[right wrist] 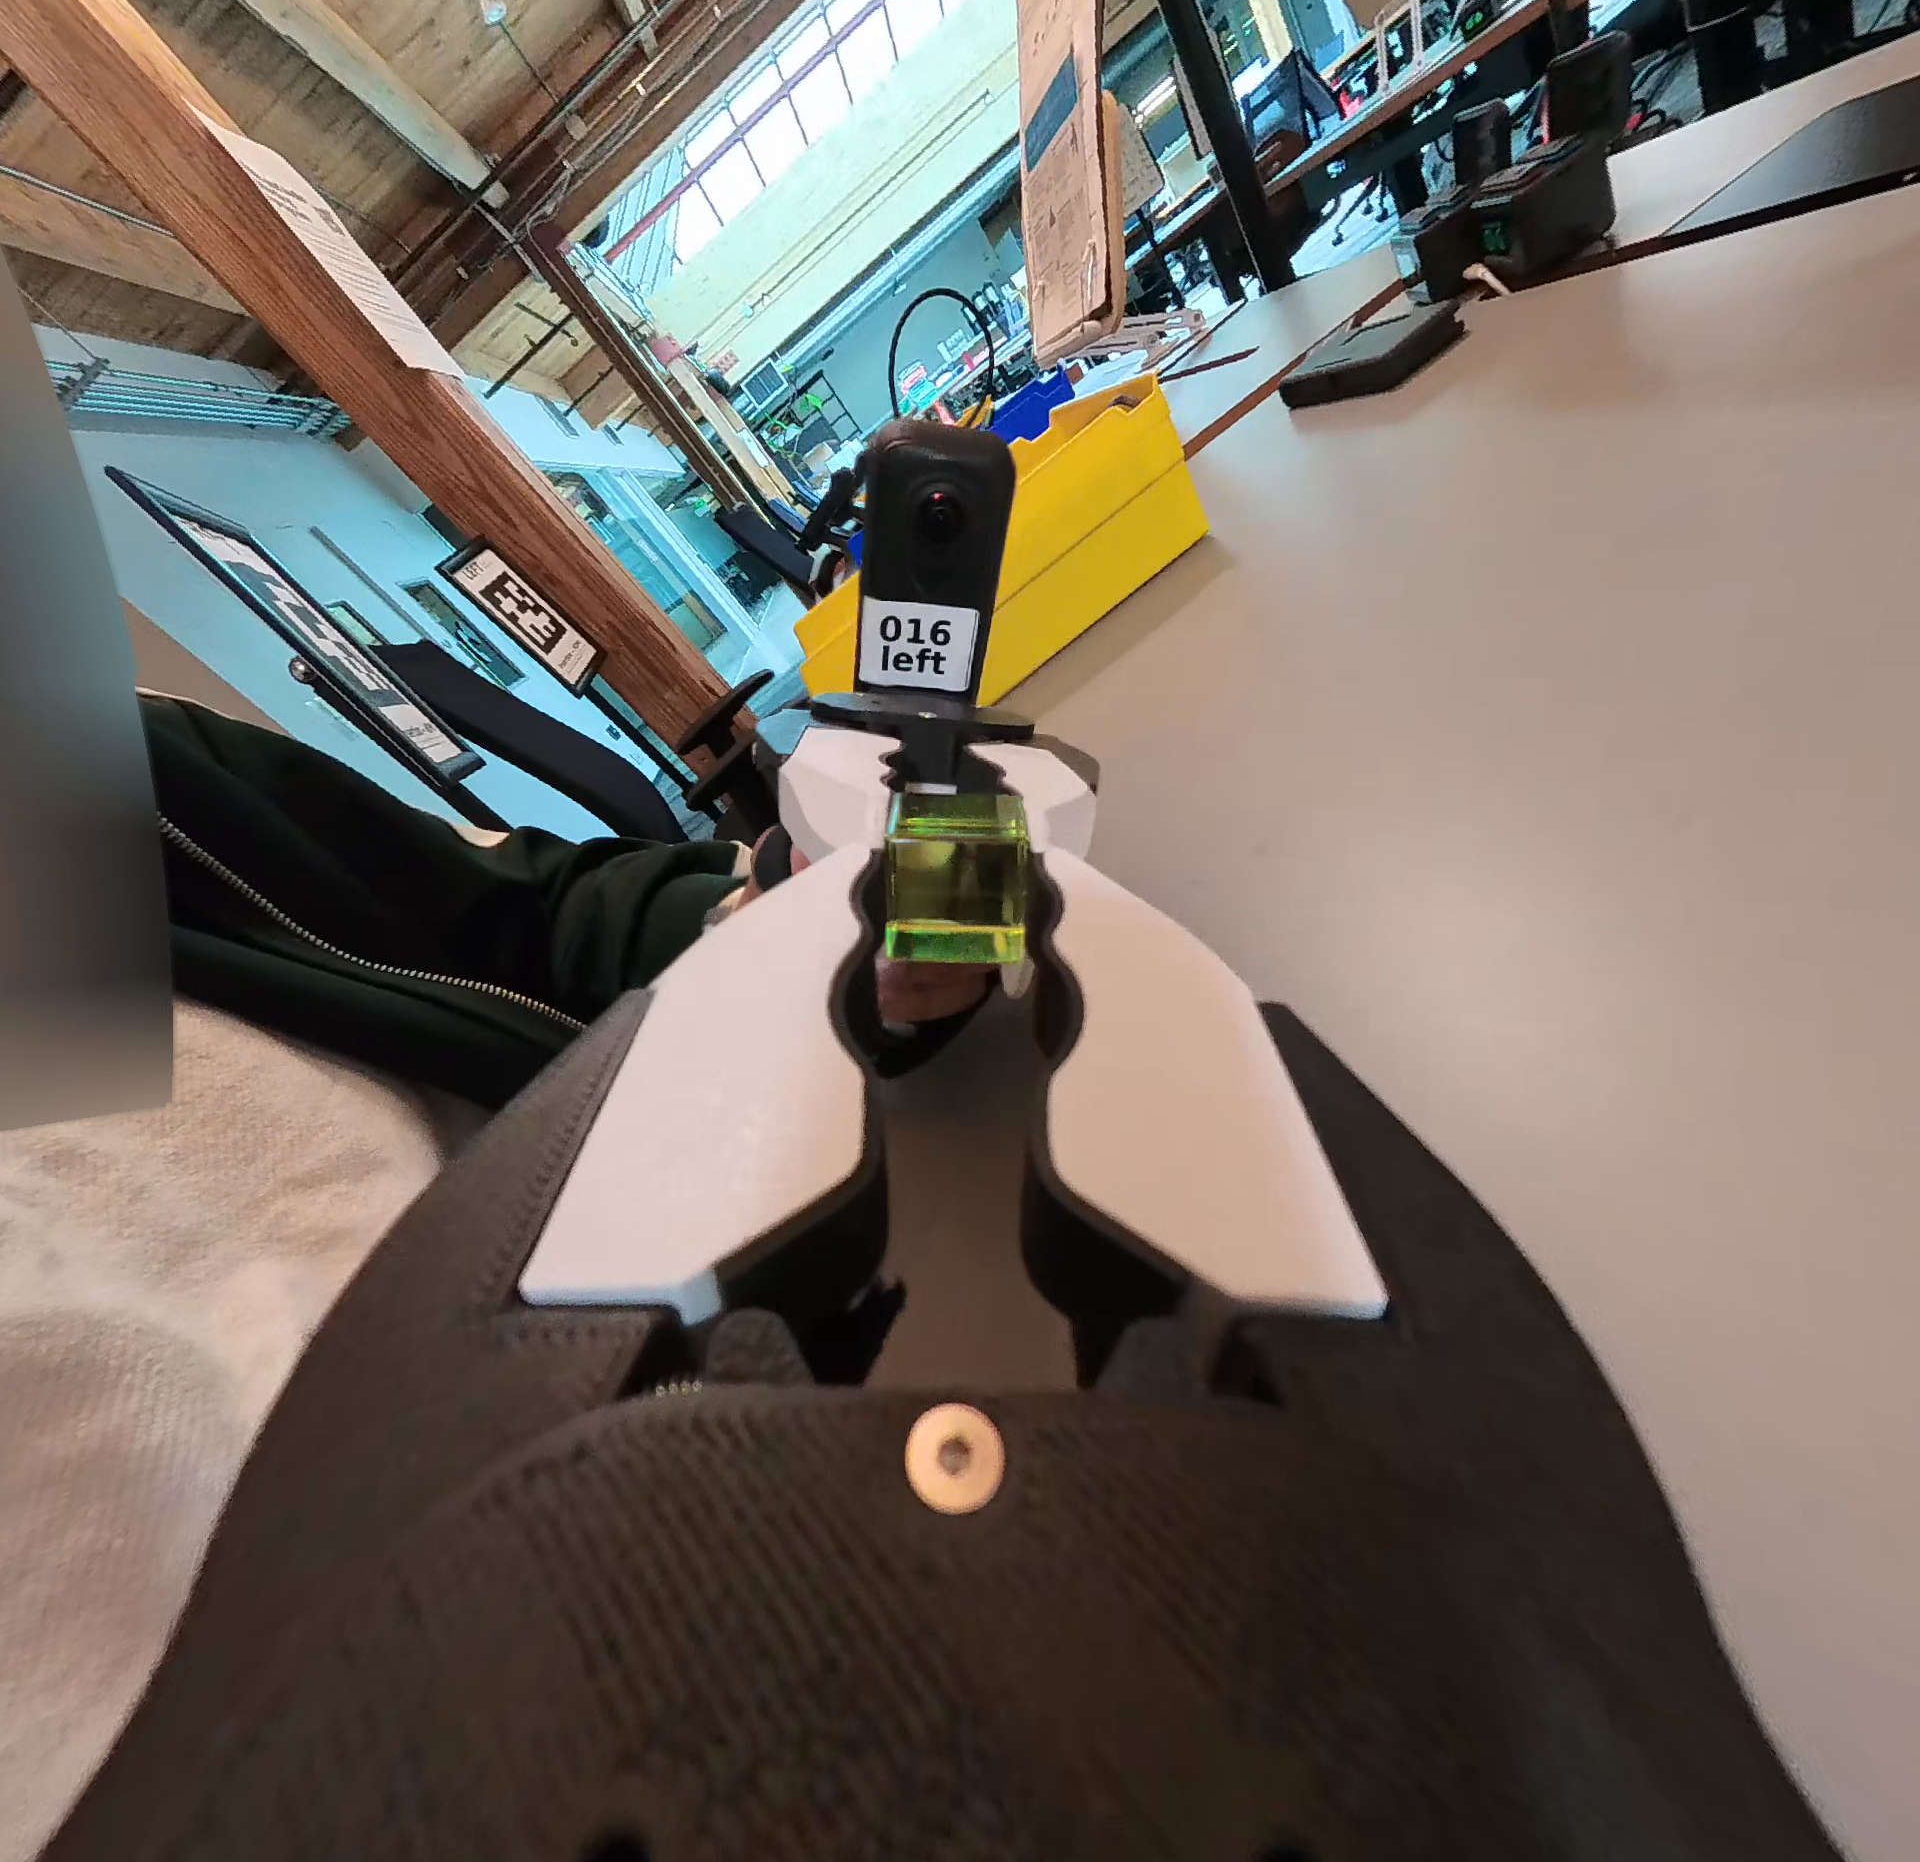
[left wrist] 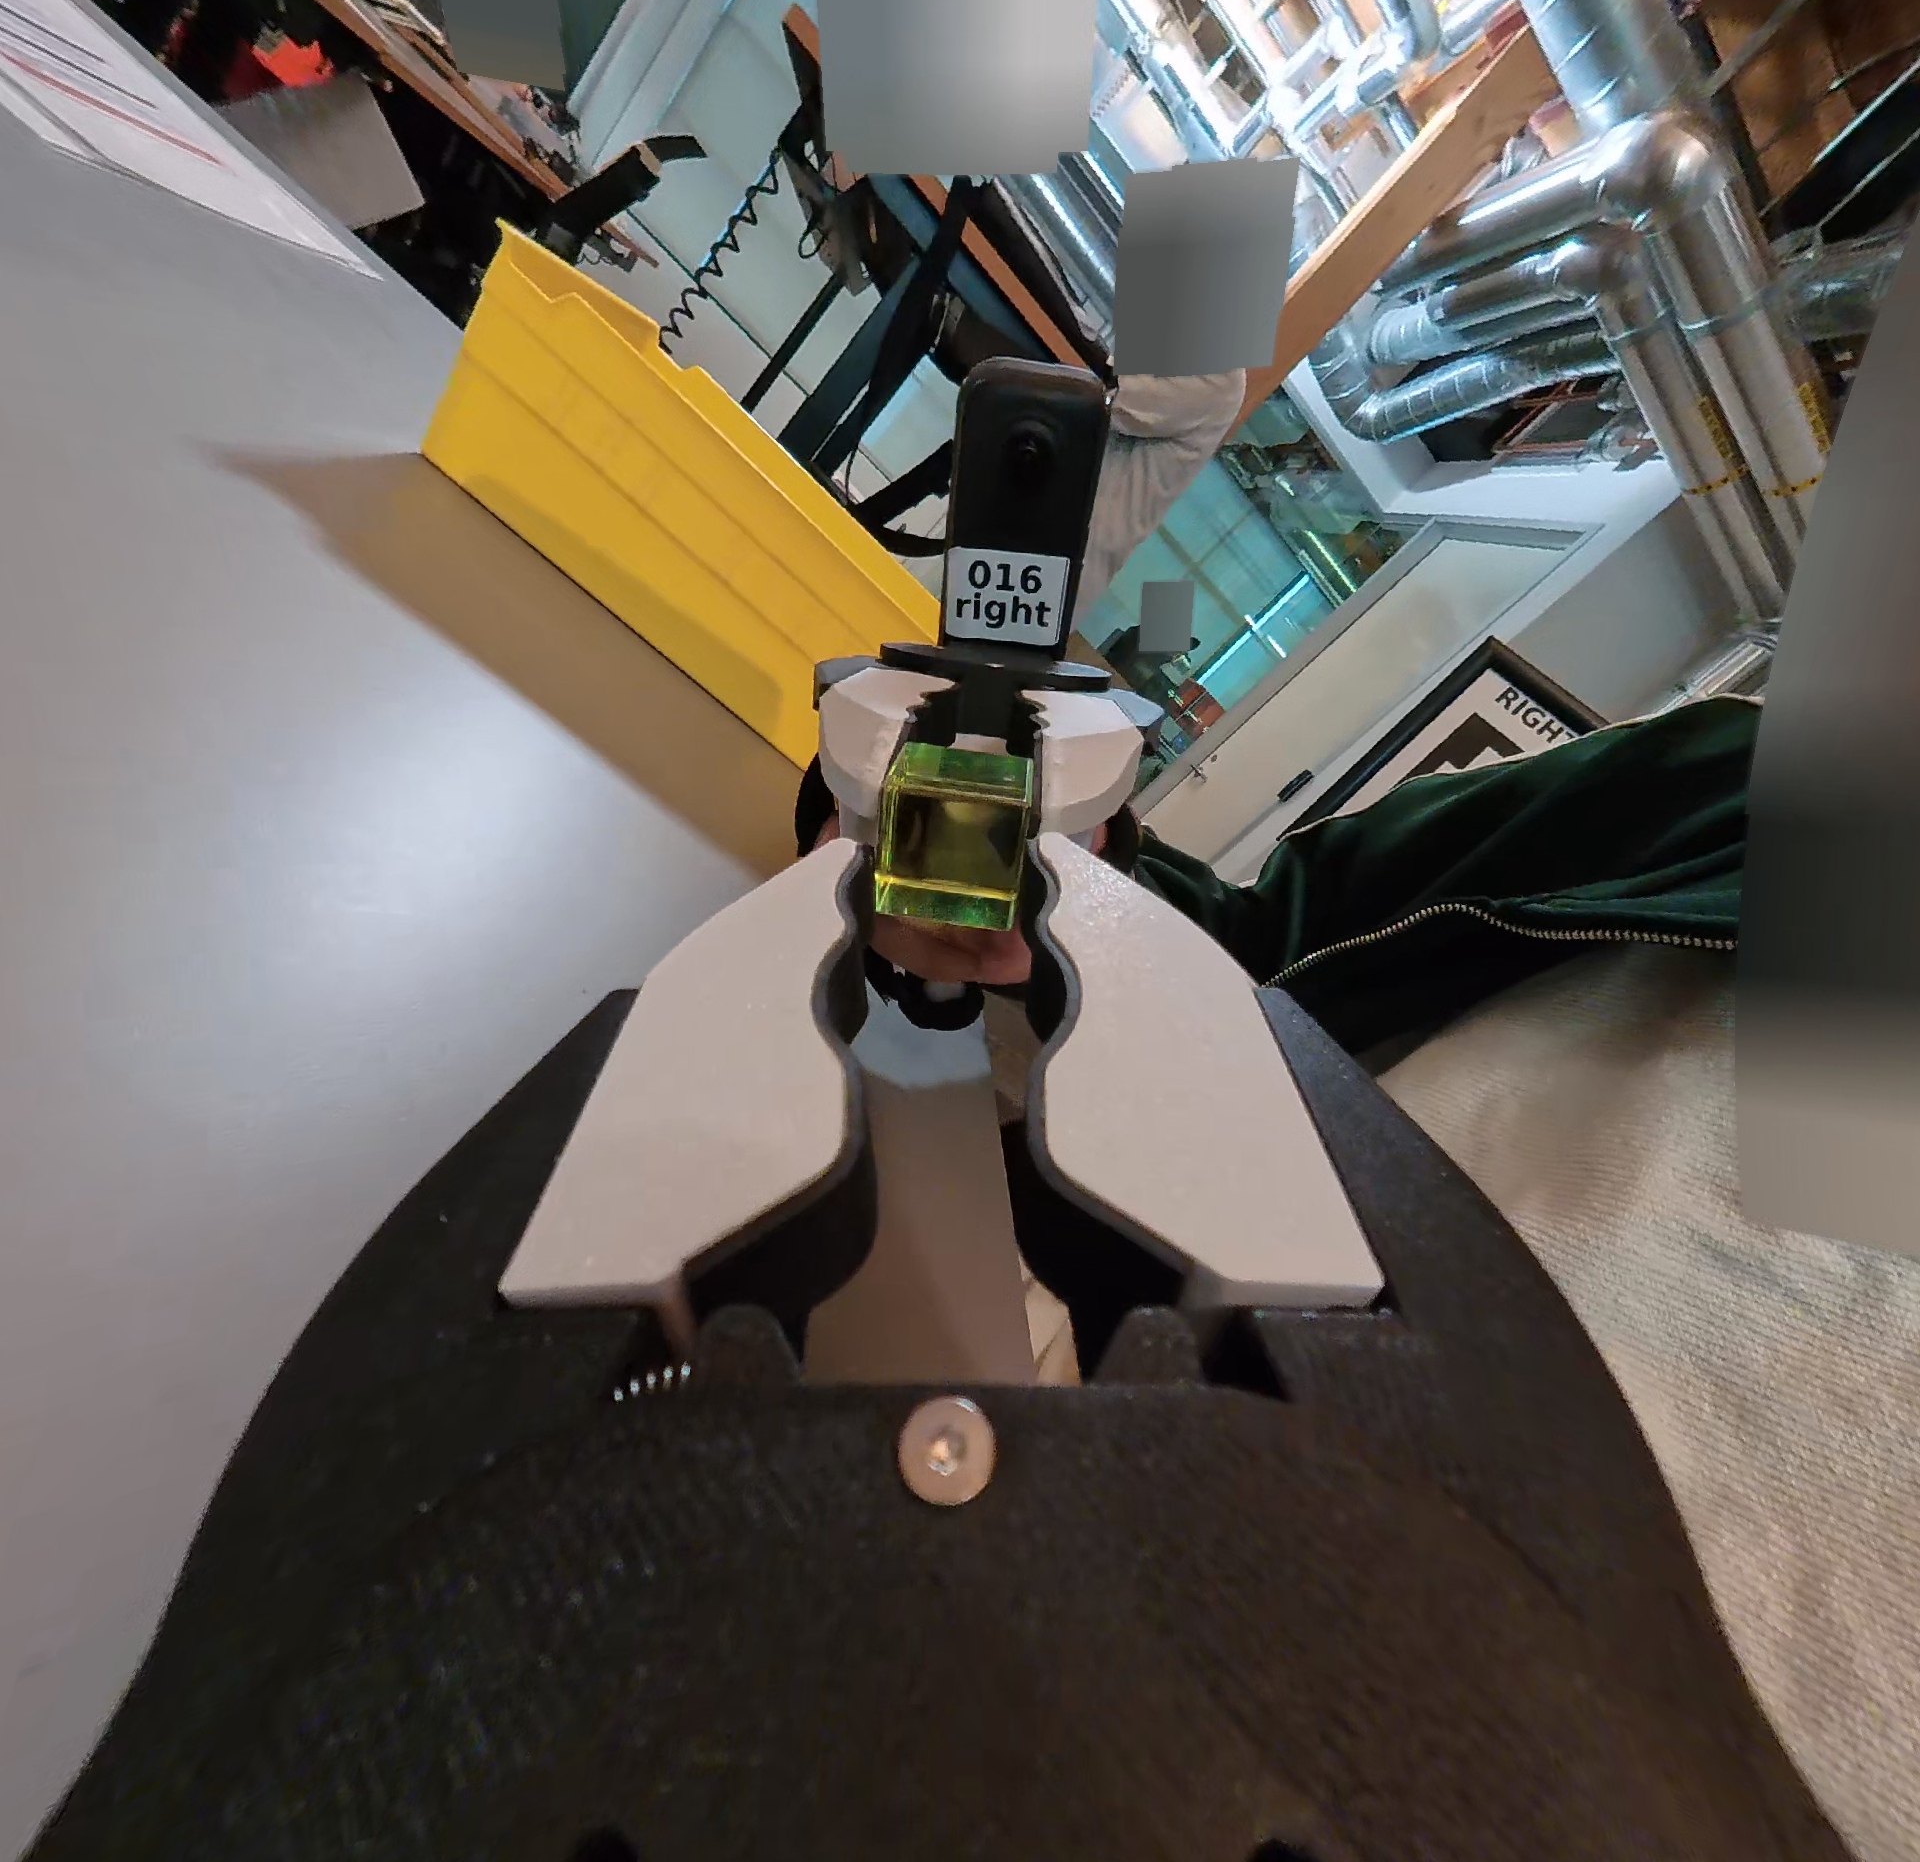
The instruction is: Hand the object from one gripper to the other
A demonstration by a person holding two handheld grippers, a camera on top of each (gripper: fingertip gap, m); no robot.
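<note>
Left wrist view, left to right: pale table (left wrist: 260,773) filled the 9 o'clock side; a yellow bin (left wrist: 644,503) sat on it toward 11 o'clock. At centre, the left gripper (left wrist: 948,877) met the right gripper (left wrist: 971,742) nose to nose, the right one just past 12 o'clock of the left. The cube (left wrist: 951,841), clear yellow-green, sat between both sets of fingers (left wrist: 1101,908), held in the air above the table. A dark green sleeve (left wrist: 1455,877) ran off toward 3 o'clock.

Right wrist view: sleeve at 9 o'clock, cube (right wrist: 956,877) at centre, bin (right wrist: 1091,524) at 1 o'clock, table (right wrist: 1558,773) at 3 o'clock.

Fingers: the left pair pressed against the cube's two sides, clamped on it. The right pair also flanked the cube closely in its own view and seemed to touch it, but whether they gripped or only bracketed it, I could not tell.

Step, as judged: the middle of the handover, with both grippers on the cube at once. Which was giver and which taker did not show.

Next move would call for the taker's clamp to be firm before the giver's fingers part, then a straight pull back. The cube's slick, hard faces could slip under a light pinch.
</note>
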